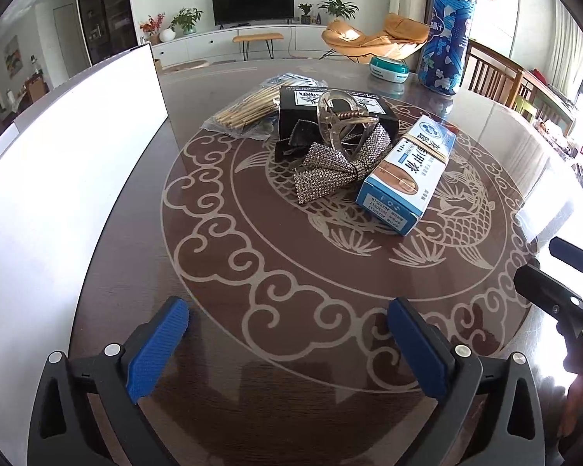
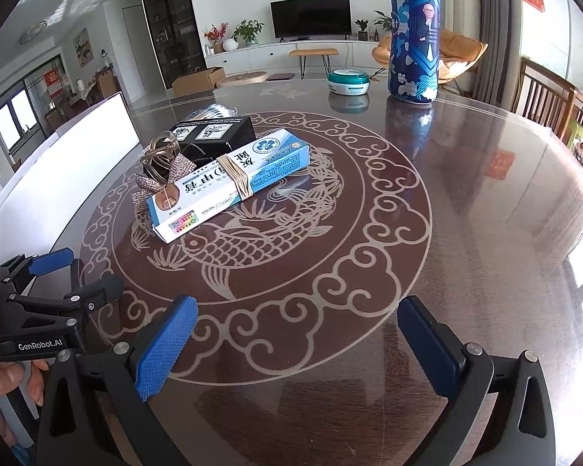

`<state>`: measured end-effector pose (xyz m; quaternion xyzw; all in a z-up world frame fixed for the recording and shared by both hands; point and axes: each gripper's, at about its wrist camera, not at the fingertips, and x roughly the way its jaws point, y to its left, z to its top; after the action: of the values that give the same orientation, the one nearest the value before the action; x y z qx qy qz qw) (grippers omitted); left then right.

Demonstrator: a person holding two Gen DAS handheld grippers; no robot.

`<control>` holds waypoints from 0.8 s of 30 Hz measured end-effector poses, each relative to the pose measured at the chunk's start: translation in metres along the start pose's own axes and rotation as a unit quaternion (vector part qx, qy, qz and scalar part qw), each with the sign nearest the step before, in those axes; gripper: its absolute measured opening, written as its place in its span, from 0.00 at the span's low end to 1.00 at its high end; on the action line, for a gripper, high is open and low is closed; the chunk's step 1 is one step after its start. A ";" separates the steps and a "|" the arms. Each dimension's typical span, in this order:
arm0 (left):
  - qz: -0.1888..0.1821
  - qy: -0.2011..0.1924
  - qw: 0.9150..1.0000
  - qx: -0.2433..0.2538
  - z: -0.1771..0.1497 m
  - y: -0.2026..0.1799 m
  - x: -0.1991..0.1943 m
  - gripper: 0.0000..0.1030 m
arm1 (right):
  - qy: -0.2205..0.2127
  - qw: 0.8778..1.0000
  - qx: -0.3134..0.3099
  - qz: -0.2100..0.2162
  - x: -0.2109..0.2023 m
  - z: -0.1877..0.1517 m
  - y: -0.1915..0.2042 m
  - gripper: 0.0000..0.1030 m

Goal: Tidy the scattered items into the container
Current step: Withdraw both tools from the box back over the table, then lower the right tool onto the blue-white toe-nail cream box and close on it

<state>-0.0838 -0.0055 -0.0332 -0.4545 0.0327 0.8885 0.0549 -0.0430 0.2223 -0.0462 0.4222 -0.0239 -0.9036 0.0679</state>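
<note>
Your left gripper (image 1: 287,345) and right gripper (image 2: 297,345) hover with fingers spread wide and empty over the dark carved round worktop (image 1: 291,272), near the blue-and-white cardboard box (image 1: 406,178).

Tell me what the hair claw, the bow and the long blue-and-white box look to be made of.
Hair claw: clear glossy plastic, apparently; you can see through it, and a metal coil spring sits at its hinge.
Bow: fabric covered in small rhinestone-like studs, glittering; the backing looks dark.
Long box: printed cardboard with a slight sheen and sharp folded edges; a tan rubber band wraps it.
</note>
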 end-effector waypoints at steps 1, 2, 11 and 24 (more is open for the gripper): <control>0.000 0.000 1.000 0.000 0.000 0.000 0.000 1.00 | 0.001 1.000 0.002 0.004 0.001 0.000 -0.001 1.00; 0.000 0.000 1.000 0.000 0.000 0.000 0.000 1.00 | 0.002 1.000 0.005 0.011 0.001 0.001 -0.001 1.00; 0.000 0.000 1.000 0.000 0.000 0.000 0.000 1.00 | -0.029 0.995 0.094 0.001 0.036 0.089 -0.026 1.00; 0.000 0.000 1.000 0.000 0.000 0.000 0.000 1.00 | 0.006 0.994 0.112 -0.011 0.093 0.118 -0.030 1.00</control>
<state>-0.0837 -0.0057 -0.0332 -0.4545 0.0328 0.8884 0.0550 -0.1951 0.2370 -0.0441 0.4330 -0.1201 -0.8933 0.0104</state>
